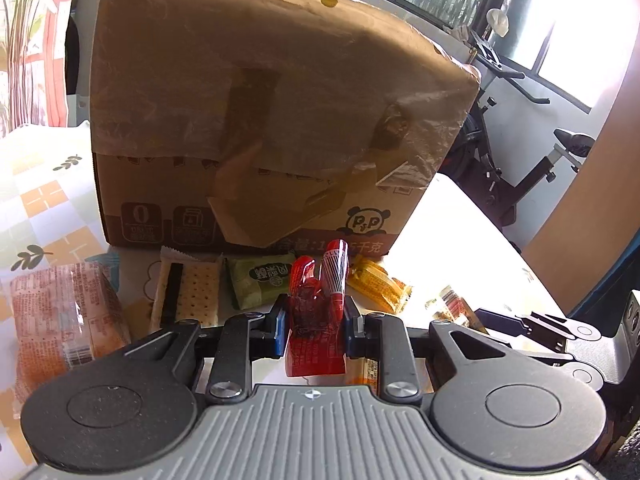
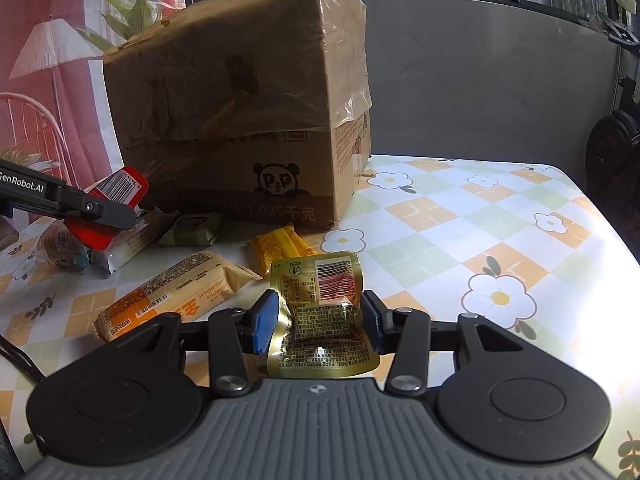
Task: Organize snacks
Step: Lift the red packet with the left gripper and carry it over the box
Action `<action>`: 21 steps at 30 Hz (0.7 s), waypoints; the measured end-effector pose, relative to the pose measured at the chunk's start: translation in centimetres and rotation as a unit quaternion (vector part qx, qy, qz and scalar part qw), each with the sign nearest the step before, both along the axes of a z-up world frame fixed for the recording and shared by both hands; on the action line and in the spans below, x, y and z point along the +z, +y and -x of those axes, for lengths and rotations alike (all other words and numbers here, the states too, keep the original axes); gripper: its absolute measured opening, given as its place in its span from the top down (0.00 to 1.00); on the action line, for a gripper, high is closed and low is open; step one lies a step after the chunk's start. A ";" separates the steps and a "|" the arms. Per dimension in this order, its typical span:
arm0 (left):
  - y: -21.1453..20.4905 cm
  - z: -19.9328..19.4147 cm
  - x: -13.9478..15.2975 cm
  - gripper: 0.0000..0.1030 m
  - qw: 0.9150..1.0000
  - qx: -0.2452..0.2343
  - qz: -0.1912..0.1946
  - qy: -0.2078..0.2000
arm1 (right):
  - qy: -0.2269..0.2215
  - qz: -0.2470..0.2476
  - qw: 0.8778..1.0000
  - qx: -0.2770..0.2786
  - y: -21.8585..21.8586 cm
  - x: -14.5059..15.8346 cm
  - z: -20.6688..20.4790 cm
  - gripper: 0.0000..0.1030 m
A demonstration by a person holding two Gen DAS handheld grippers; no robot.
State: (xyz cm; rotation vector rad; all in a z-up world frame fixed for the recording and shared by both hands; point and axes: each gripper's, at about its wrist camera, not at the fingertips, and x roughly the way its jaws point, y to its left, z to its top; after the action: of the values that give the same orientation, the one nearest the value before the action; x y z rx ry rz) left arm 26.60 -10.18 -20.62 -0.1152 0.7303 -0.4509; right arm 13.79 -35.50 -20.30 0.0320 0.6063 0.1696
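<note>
My left gripper (image 1: 315, 322) is shut on a red snack packet (image 1: 316, 312), held above the table in front of the cardboard box (image 1: 272, 120). It also shows in the right wrist view (image 2: 116, 212), with the red packet (image 2: 120, 192) in it. My right gripper (image 2: 320, 320) is shut on a gold foil snack packet (image 2: 320, 316), held above the table right of the other snacks. On the table lie a green packet (image 1: 260, 284), a cracker pack (image 1: 192, 296), a yellow packet (image 1: 378, 284) and an orange bread pack (image 1: 60, 320).
The box (image 2: 240, 112) stands on the flowered tablecloth (image 2: 480, 248), with a panda logo on its front. A long wholewheat bar (image 2: 172, 292) and a yellow packet (image 2: 280, 244) lie in front of it. An exercise bike (image 1: 520, 152) stands beyond the table's right edge.
</note>
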 end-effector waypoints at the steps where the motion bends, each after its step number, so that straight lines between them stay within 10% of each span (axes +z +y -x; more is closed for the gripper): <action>1: 0.5 -0.1 0.6 0.73 1.000 0.006 -0.001 -0.008 | -0.001 0.001 1.000 0.001 0.0 0.2 0.0 0.54; 21: 3.4 -4.1 17.1 0.73 0.983 -0.010 -0.027 -0.179 | -0.163 -0.023 0.984 0.073 3.8 18.7 -7.7 0.54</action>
State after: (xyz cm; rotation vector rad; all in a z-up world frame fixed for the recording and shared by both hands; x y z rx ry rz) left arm 30.73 -6.78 -3.55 0.0248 0.3889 -0.4566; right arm 21.51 -31.68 -1.65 0.0047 0.2770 0.3251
